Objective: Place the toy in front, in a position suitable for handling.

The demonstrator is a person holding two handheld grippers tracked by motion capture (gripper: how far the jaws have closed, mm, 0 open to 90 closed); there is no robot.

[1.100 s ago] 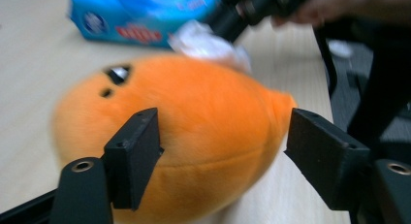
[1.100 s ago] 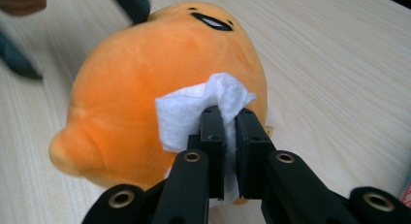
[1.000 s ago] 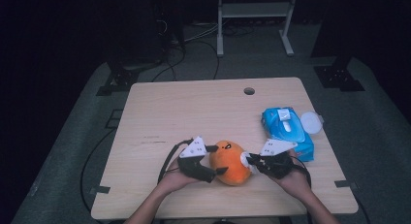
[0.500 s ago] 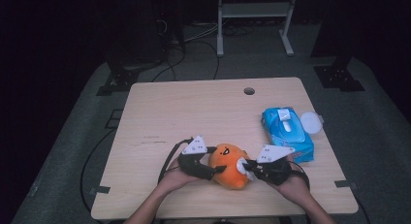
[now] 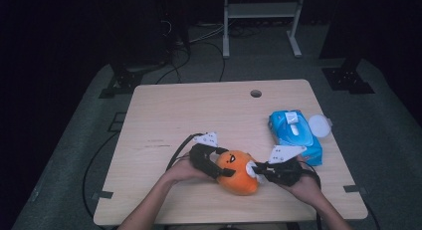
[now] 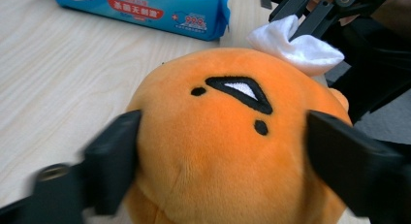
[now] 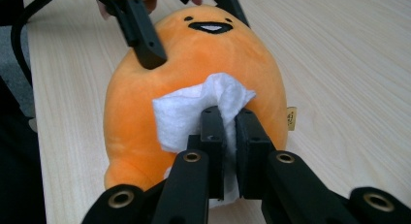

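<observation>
One round orange plush toy (image 6: 228,151) — stitched black-and-white face

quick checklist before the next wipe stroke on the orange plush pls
1. Left claw braces the orange plush, a jaw on each side; its jaws have just been opening slightly: cannot tell if the hold is firm.
2. Right claw pinches the white wipe: ok.
3. Wipe lies against the plush's body: ok.
4. Plush rests on the table, not lifted: ok.
5. Blue wipes pack stands apart from the plush, out of the stroke's way: ok.
6. Cables trail off the near edge, not under the plush: ok.
</observation>
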